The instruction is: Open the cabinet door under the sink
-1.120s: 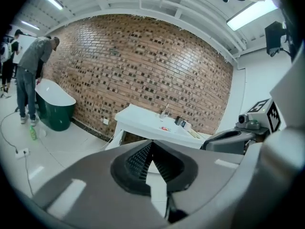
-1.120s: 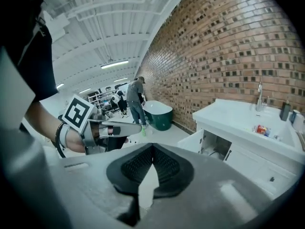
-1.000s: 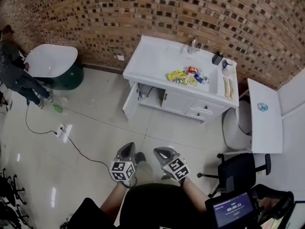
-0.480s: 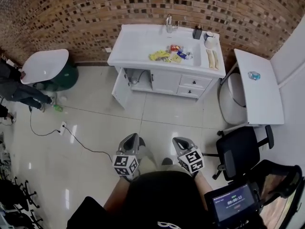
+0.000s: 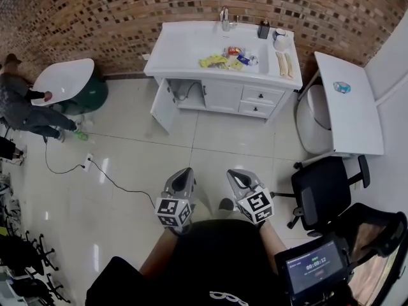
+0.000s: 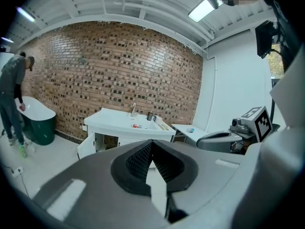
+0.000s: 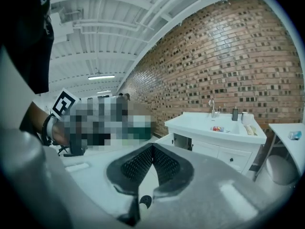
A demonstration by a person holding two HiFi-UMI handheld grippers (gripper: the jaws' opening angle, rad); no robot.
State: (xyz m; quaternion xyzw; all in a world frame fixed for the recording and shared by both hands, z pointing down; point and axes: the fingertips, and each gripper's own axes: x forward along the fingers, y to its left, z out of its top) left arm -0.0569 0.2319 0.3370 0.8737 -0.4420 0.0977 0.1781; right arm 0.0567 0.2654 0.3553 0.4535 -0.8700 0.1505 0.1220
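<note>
The white sink cabinet (image 5: 255, 97) stands against the brick wall, far ahead of me. Its left door (image 5: 161, 111) hangs open and shows pipes inside; the middle door (image 5: 222, 96) is closed. My left gripper (image 5: 186, 171) and right gripper (image 5: 234, 173) are held side by side over the tiled floor, well short of the cabinet. Both are shut with nothing between the jaws. The left gripper view has the shut left gripper (image 6: 152, 141) below the cabinet (image 6: 126, 128) and its open door (image 6: 86, 146). In the right gripper view the right gripper (image 7: 152, 145) is shut, with the cabinet (image 7: 224, 152) at right.
Packets (image 5: 223, 57) lie in the basin by the faucet (image 5: 224, 18). A person (image 5: 19, 104) bends beside a white tub (image 5: 64, 81) at left. A cable (image 5: 108, 177) crosses the floor. A white table (image 5: 347, 101), a toilet (image 5: 309, 129) and an office chair (image 5: 325, 193) stand at right.
My view has swung so the cabinet now sits straight ahead instead of skewed to the right. Both grippers have moved forward and a little higher in the frame, still shut.
</note>
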